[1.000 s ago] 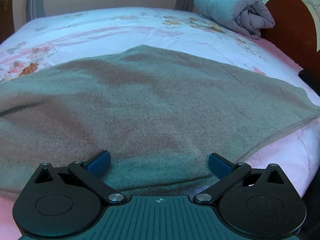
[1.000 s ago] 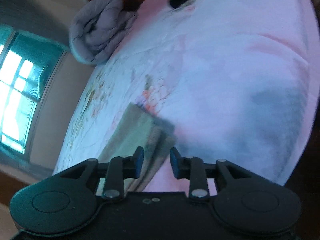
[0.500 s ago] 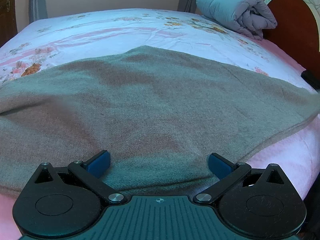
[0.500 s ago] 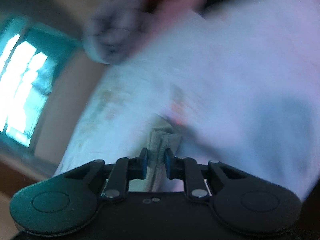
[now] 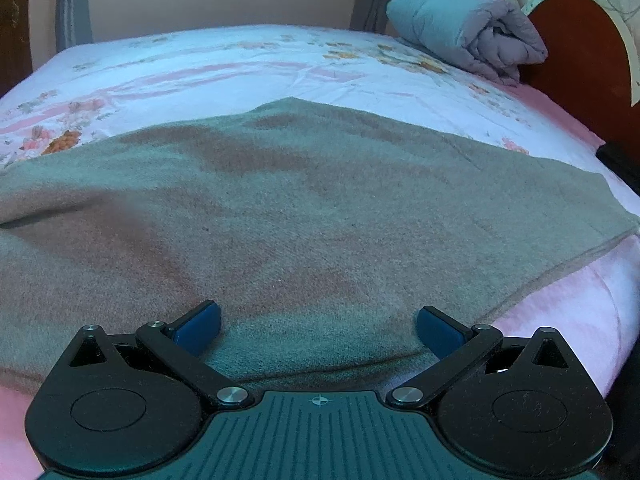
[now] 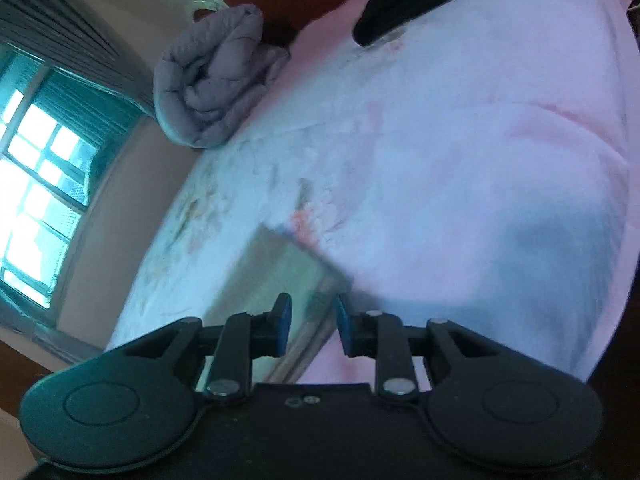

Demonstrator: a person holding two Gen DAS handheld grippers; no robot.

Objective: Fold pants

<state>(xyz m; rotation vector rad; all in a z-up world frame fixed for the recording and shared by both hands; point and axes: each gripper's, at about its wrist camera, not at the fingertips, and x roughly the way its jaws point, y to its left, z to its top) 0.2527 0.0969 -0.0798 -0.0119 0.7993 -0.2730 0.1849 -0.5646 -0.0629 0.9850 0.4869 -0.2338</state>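
The pants (image 5: 304, 216), a grey-green fleecy pair, lie spread flat across the bed (image 5: 224, 68) and fill the middle of the left wrist view from edge to edge, their near hem running along the lower part of the frame. The left gripper (image 5: 318, 324) hovers low over that near edge with its jaws spread wide and nothing pressed between them, the cloth simply lying under the gap. I take it as parked there, ready to pin or pick up the near side once the other end is dealt with.

In the right wrist view the right gripper (image 6: 312, 320) sits at a corner of the pants (image 6: 280, 276) at lower centre. Its jaws have just been opening a little; the layered hem lies between the blue pads (image 6: 283, 322), with a visible gap on each side, so the pinch looks slack rather than firm. The picture is blurred, so I cannot be sure the cloth touches either pad. That corner seems the natural place to lift for a fold.

A rolled grey quilt (image 5: 468, 36) rests by the headboard (image 5: 576, 68) in the upper right, well clear of the work. A dark object (image 6: 404, 4) lies at the top of the right view; I can't tell what it is.
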